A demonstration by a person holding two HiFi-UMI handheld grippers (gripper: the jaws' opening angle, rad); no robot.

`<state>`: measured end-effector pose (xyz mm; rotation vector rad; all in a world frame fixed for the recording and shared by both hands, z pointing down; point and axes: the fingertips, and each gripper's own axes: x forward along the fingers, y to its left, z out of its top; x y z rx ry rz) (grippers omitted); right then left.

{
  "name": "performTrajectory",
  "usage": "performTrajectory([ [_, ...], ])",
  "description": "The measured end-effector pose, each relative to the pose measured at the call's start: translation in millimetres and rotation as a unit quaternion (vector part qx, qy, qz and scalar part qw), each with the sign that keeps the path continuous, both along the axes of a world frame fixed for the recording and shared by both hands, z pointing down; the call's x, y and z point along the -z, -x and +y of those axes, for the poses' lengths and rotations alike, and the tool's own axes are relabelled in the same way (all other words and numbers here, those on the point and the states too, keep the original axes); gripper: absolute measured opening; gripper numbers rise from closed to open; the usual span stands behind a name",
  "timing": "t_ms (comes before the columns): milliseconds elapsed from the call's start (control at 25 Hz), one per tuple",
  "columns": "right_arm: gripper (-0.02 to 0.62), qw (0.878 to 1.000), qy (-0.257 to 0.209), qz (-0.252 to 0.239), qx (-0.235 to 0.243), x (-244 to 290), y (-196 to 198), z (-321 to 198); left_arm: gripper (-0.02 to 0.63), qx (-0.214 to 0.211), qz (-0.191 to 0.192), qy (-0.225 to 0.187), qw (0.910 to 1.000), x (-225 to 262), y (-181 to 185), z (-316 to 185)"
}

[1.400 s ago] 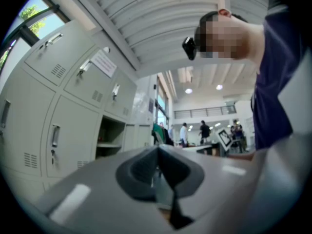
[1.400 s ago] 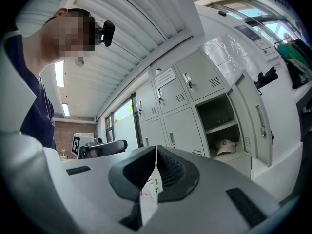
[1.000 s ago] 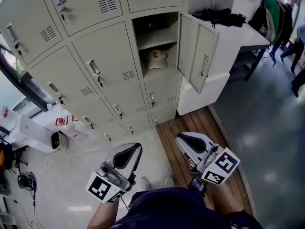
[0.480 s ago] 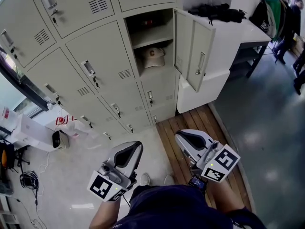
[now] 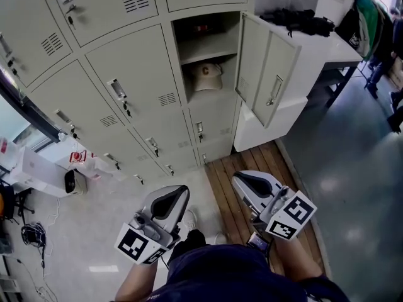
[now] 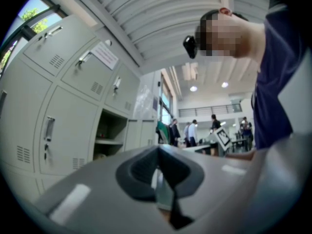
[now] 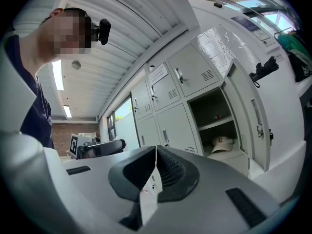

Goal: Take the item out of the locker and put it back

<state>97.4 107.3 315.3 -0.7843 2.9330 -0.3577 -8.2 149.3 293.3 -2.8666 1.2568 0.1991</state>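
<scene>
A beige cap (image 5: 206, 75) with a dark letter lies on the lower shelf of the open locker (image 5: 204, 46); the right gripper view also shows this cap (image 7: 222, 144). The locker door (image 5: 267, 74) stands swung out to the right. Both grippers hang low in front of my body, well short of the locker. My left gripper (image 5: 174, 194) is shut with nothing in it, its jaws meeting at the tip (image 6: 157, 150). My right gripper (image 5: 242, 182) is shut and empty too (image 7: 156, 150).
A bank of closed grey lockers (image 5: 119, 74) fills the left. A black bag (image 5: 296, 22) lies on the white cabinet beside the door. A wooden platform (image 5: 252, 165) sits under the cabinet. A white box (image 5: 41, 172) and cables (image 5: 31, 234) lie at the left. People (image 5: 385, 36) stand at the far right.
The view has shifted slightly towards the lockers and a dark shoe has come forward beside the left gripper. Both grippers keep their places and stay shut.
</scene>
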Motion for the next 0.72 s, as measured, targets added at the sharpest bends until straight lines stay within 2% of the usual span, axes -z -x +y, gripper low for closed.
performTrajectory([
  [720, 0.009, 0.998, 0.027, 0.005, -0.056, -22.3, 81.6, -114.9, 0.005, -0.043, 0.007, 0.014, 0.999, -17.5, 88.0, -118.8],
])
